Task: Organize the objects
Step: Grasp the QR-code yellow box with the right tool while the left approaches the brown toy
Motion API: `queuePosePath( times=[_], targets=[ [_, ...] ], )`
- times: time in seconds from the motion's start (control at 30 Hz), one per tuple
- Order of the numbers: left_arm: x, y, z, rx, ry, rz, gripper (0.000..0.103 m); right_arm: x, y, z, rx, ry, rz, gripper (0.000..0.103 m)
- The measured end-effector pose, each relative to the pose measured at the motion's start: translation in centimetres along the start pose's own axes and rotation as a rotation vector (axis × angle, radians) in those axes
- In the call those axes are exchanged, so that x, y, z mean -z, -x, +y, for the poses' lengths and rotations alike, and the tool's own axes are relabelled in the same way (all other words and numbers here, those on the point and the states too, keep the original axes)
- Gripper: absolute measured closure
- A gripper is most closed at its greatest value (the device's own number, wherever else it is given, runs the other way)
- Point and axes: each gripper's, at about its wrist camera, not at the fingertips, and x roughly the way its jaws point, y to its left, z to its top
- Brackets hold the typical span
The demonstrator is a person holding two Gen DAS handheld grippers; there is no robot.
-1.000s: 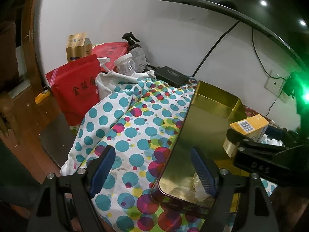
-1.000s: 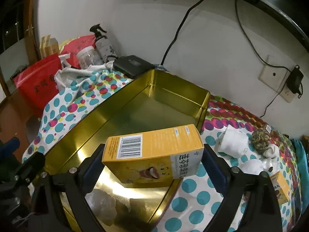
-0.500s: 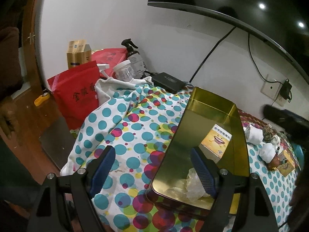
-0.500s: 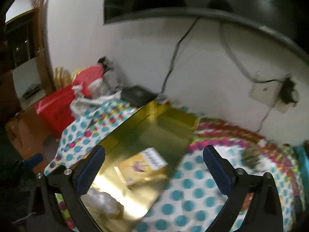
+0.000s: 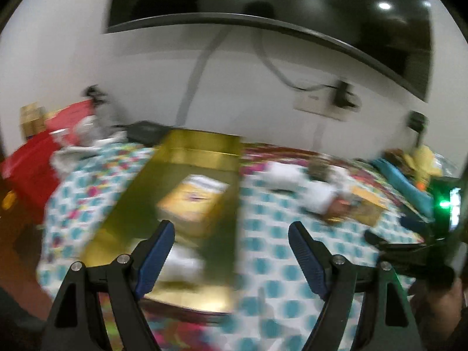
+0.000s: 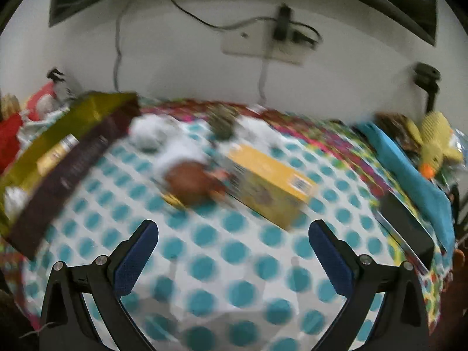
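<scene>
our left gripper [image 5: 231,241] and right gripper [image 6: 233,238] gape wide, empty; yellow box [image 5: 191,201] lies mid-frame in the gold tin [image 5: 204,149].

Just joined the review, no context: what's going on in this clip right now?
A person with two handheld grippers is sorting clutter on a polka-dot cloth into a gold tin. One yellow box already lies in the tin. Both the left gripper and the right gripper are open and hold nothing. The right one points toward a second yellow box lying on the cloth beside some white bundles, probably the next pick. Both views are motion-blurred.
</scene>
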Motion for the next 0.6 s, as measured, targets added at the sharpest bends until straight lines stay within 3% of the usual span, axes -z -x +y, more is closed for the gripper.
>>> queuePosePath(
  times=[0.07, 0.33, 0.43, 0.6],
  targets=[
    [0.4, -1.3, -3.1, 0.073, -0.047, 0.024, 0.021, 0.7, -0.2, -1.5, 0.001, -0.008, 0.014, 0.0],
    [0.5, -7.8, -11.1, 0.099, -0.185, 0.127, 0.021, 1.3, -0.4, -5.5, -0.014, -0.039, 0.016, 0.0],
    [0.0, -9.5, -11.6, 0.114, -0.169, 0.151, 0.021, 0.7, -1.0, -6.4, -0.039, -0.069, 0.013, 0.0],
    [-0.8, -10.6, -10.0, 0.078, -0.125, 0.165, 0.021, -1.3, -3.8, -7.0, -0.11, -0.054, 0.073, 0.0]
  ],
)
